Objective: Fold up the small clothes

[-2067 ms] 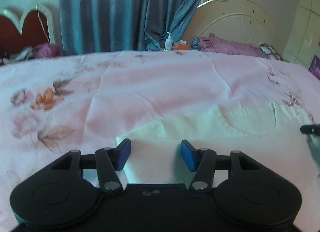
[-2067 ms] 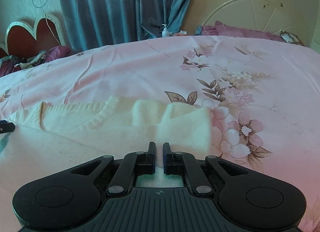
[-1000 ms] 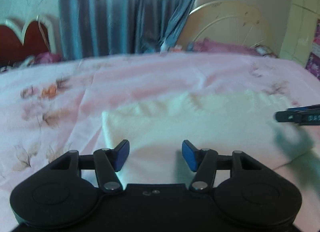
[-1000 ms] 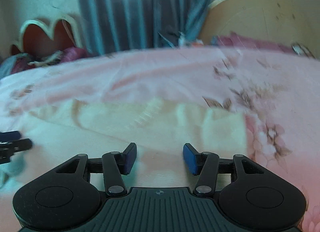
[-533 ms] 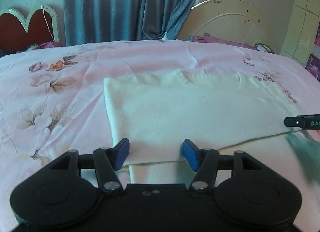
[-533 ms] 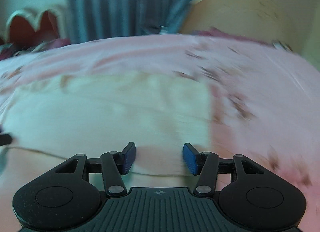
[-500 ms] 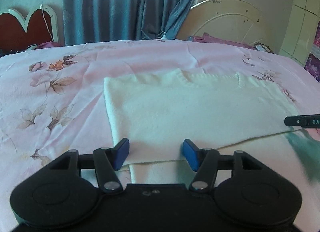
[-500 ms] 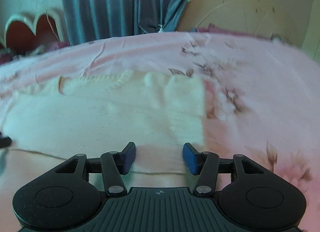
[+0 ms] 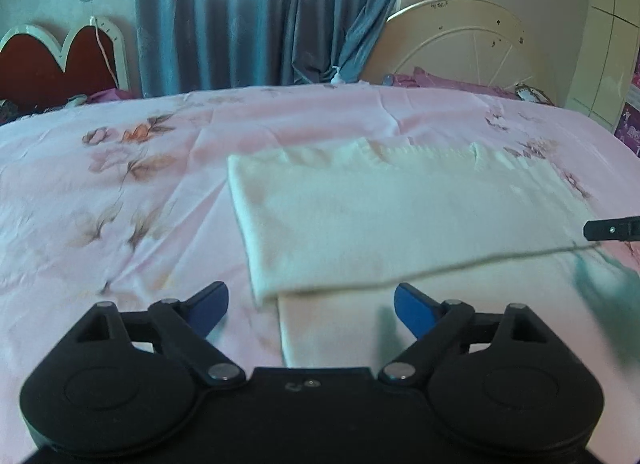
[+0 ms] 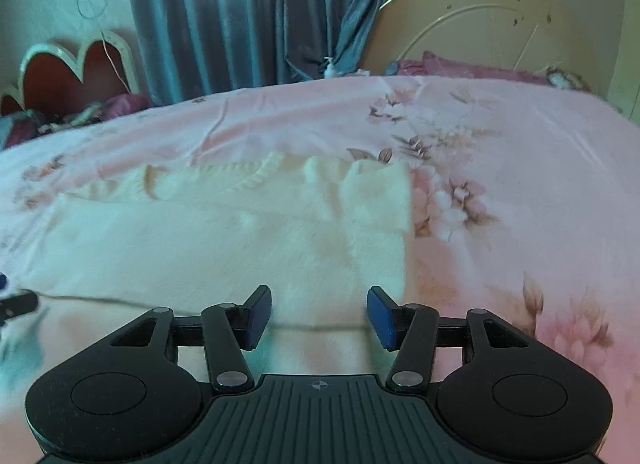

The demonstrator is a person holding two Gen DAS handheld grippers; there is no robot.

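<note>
A cream knitted top (image 9: 404, 220) lies folded on the pink flowered bedsheet (image 9: 120, 192), its upper layer ending in a hem across the near side. My left gripper (image 9: 310, 304) hovers over the garment's near left corner, its jaws opening wide, nothing between the blue pads. In the right wrist view the same top (image 10: 224, 240) fills the middle, ribbed neckline at the far side. My right gripper (image 10: 319, 314) stands open above the near right hem, pads apart and clear of the cloth. The right gripper's fingertip (image 9: 612, 229) shows at the left view's right edge.
Blue curtains (image 9: 260, 16) hang behind the bed. A cream metal headboard (image 9: 460, 44) and purple pillow (image 10: 480, 68) stand at the far right, a red heart-shaped headboard (image 9: 56, 60) at the far left. A small pump bottle (image 10: 330, 68) stands at the far edge.
Both grippers have drawn back toward the near side, so more of the folded top shows. The left jaws have spread wider. The right jaws, shut two seconds ago, stay apart.
</note>
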